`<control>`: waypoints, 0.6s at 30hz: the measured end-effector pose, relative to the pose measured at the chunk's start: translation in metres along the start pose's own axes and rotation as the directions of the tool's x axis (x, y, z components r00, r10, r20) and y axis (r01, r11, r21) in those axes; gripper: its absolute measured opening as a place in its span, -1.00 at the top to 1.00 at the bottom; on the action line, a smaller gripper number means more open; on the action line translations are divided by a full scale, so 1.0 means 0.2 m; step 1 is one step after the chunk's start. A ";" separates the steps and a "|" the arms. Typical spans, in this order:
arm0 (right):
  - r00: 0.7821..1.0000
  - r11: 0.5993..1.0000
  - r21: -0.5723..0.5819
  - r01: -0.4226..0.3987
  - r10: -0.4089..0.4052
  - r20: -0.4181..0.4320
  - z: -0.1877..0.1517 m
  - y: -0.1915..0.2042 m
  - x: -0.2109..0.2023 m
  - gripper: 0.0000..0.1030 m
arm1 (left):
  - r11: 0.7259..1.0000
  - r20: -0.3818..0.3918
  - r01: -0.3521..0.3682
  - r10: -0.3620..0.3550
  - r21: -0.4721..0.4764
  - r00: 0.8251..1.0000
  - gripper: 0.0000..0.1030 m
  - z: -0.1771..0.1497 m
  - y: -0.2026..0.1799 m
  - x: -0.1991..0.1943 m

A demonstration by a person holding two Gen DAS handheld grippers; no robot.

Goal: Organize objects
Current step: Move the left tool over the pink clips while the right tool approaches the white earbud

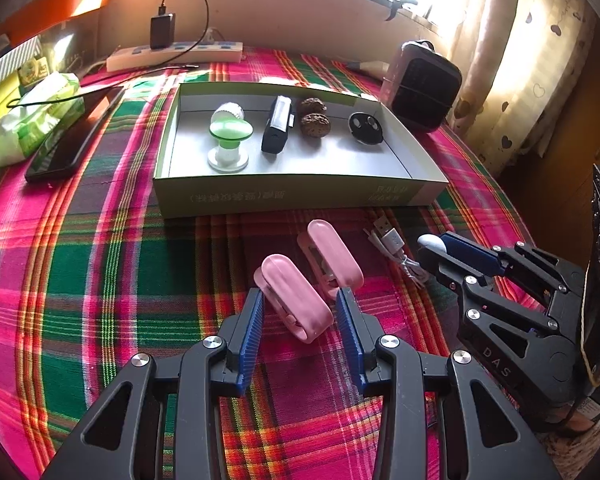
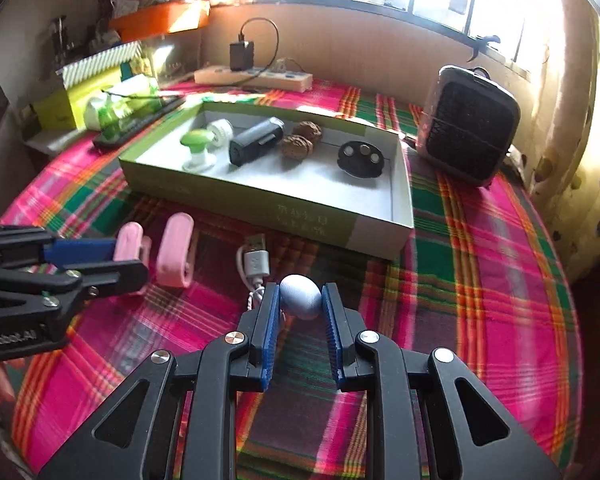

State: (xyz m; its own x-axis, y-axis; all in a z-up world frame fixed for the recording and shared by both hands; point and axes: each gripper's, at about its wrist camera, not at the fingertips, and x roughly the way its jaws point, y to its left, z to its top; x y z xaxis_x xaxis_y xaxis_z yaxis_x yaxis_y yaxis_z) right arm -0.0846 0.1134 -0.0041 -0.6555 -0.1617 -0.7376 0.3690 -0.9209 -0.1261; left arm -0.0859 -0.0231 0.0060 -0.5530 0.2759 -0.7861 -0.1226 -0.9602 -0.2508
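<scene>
- Right claw [image 2: 300, 300] clamped on a small grey egg [image 2: 300, 296], pads pressing both sides near the fingertips, egg held just above the plaid cloth [image 2: 480, 240].
- Left claw [image 1: 300, 312] wide open around the nearer pink clip [image 1: 296, 300], pads not yet touching; second pink clip [image 1: 332, 254] just beyond.
- Best to lift the egg straight up first, clear of the white cable [image 2: 256, 264] beside it.
- Carry over the near wall of the box [image 2: 340, 228], then lower into the bare floor in front of the walnuts [image 2: 300, 142] and black disc [image 2: 360, 156].
- Gentle grip only: round, smooth shape, likely to squirt out from the tips.
- Release low, not dropped, to prevent rolling.
</scene>
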 end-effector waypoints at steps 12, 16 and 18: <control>0.983 0.980 0.079 -0.183 0.184 -0.005 -0.02 -0.04 -0.02 0.55 | 1.000 -0.006 0.007 -0.008 -0.017 1.000 0.31 0.00 0.02 0.01; 0.966 0.945 0.210 -0.250 0.259 -0.015 -0.03 -0.12 0.01 0.35 | 1.000 -0.007 0.015 -0.015 -0.021 1.000 0.31 0.00 0.02 0.01; 0.962 0.933 0.251 -0.259 0.272 -0.019 -0.03 -0.14 0.03 0.25 | 1.000 -0.008 0.017 -0.017 -0.022 1.000 0.31 0.00 0.03 0.02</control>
State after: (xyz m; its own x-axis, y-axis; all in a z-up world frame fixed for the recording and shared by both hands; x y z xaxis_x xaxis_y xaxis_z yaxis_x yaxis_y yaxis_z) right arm -0.0949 0.1405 -0.0092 -0.5178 -0.3994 -0.7565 0.3487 -0.9061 0.2397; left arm -0.0877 -0.0273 0.0020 -0.5445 0.2922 -0.7862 -0.1138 -0.9544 -0.2759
